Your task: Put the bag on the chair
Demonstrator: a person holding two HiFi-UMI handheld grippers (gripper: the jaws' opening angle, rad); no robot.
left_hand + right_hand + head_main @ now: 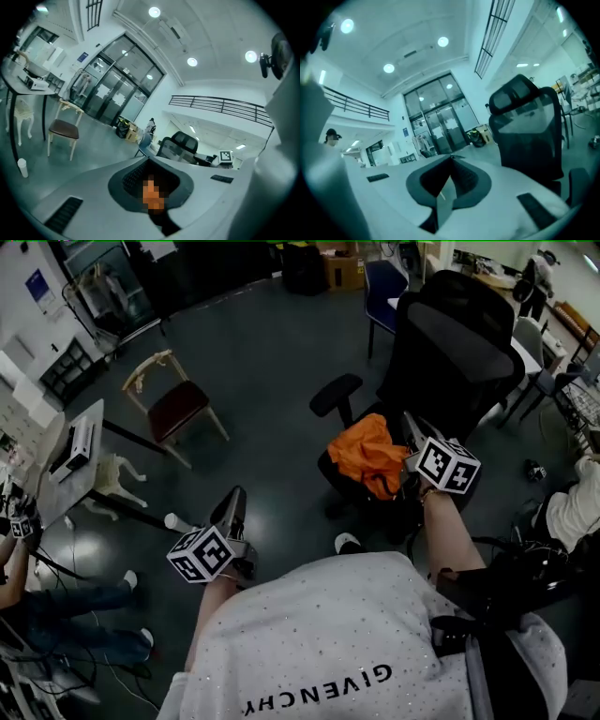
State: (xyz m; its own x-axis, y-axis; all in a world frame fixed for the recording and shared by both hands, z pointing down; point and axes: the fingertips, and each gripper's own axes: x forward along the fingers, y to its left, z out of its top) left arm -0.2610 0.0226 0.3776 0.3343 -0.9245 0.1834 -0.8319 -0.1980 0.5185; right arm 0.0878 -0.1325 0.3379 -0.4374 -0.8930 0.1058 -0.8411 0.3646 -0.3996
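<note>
A dark grey, glossy floor (262, 362) fills the room, with a pale wooden chair with a maroon seat (176, 407) at ten o'clock and a white worktop on black legs (80, 460) at nine. Tall glass doors in black frames (110, 89) stand at twelve beneath round white ceiling lights (154, 11) and a black balcony railing (220, 105).

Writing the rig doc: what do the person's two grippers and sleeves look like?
The left gripper and right gripper each carry a white cube with black square markers: left cube, right cube. In the gripper views the jaws are pale grey shells with dark ribbed inner faces. The person wears a white short-sleeved T-shirt with small dots and black lettering.
</note>
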